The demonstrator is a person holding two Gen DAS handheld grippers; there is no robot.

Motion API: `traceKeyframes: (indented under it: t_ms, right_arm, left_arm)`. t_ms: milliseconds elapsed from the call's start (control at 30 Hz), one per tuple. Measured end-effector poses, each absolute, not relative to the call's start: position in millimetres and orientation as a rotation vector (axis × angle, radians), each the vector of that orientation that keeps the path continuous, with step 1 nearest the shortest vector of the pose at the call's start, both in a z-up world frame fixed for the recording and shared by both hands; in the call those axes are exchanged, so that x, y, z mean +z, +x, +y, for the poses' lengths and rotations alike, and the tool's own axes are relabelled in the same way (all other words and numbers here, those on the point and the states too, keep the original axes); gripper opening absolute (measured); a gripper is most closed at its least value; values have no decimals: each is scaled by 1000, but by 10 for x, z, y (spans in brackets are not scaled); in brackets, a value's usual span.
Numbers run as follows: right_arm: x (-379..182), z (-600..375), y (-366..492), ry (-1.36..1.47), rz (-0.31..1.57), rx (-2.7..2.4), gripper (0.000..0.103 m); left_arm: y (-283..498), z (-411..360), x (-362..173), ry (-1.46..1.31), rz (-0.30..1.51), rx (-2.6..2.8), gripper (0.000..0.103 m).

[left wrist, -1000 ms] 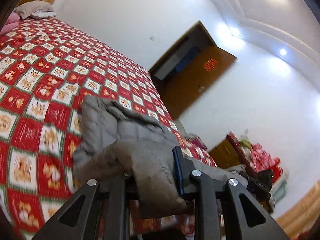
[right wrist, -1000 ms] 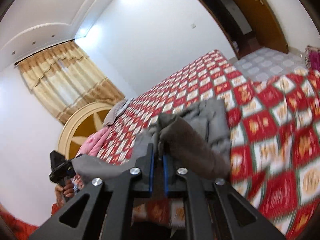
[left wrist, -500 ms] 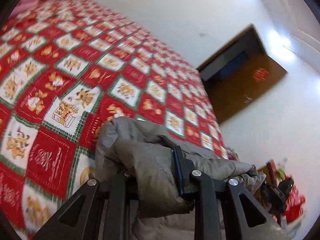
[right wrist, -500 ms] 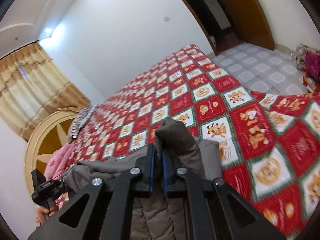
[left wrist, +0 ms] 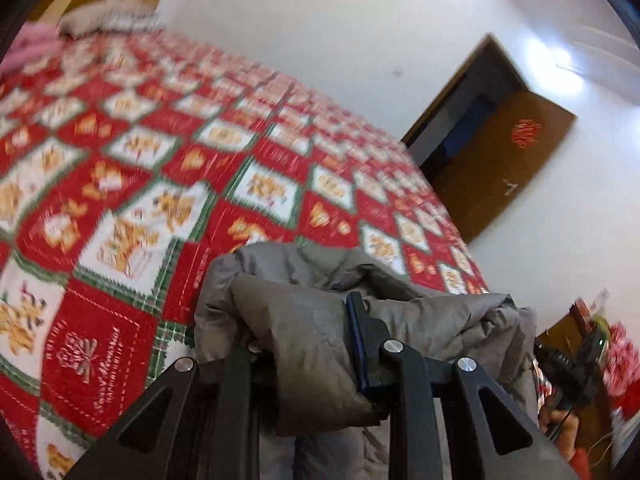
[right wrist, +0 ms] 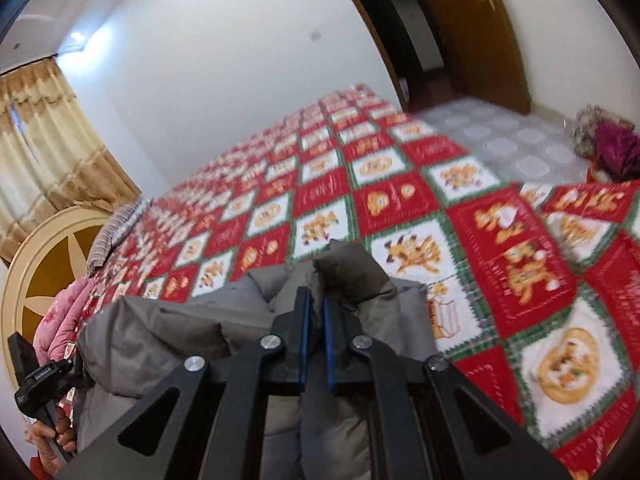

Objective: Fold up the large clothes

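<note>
Over the bed (left wrist: 168, 184) with its red checked quilt we hold the grey padded jacket (left wrist: 304, 320), bunched above its near edge, our left gripper (left wrist: 304, 344) and right gripper (right wrist: 314, 320) each clamped tight on a fold.

jacket (left wrist: 304, 320): plain grey, padded
bedspread (left wrist: 168, 184): red and white squares, green borders, orange cartoon figures
gripper pads (right wrist: 306, 336): blue on black fingers
door (left wrist: 500, 164): brown, red emblem, right of frame
curtain (right wrist: 36, 140): beige-gold, left of frame
</note>
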State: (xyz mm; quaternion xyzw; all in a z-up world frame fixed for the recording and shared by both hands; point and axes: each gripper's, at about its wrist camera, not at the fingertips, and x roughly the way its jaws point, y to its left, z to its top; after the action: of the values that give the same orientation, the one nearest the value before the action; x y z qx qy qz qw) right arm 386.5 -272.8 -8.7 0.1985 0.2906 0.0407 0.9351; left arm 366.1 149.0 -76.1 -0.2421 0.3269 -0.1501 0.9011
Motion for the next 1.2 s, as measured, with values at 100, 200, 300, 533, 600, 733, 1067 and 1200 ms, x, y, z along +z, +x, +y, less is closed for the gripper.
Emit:
traceKeyframes:
  t_ms: [100,200,300,533,600,733,1067,1200]
  right_arm:
    - [70,-2761,3744,411,538,81,9]
    - [295,-2764,3813,417,489,84,9]
    - [519,-2674,4048,380,458,95,9]
    - [-65,-2417,4914,291,638,37,9]
    - [-340,-2439,5020,303,693,24,9]
    - [-581,-2580,5060,397,706,46,12]
    - [-673,-2797,4986,544,709,110,18]
    - [-460,-2933,4861,607,723,142,43]
  left_arm:
    - [3514,1565,-611,-523,601,-344,22]
    - [3576,1642,-452,-599,547,-361,22]
    - [3790,1671,-285,-627,528,-335,22]
    - [4481,1581,-846,-610,723,-165,22]
    - [4597,1558,-1069,-615,781,-169,23]
    - [4725,1481,-1276,-594,815,-190,23]
    - [4659,2027,-1543,-1028,845,-394,30]
    - [4379,2454,-980,-977,729,-310,101]
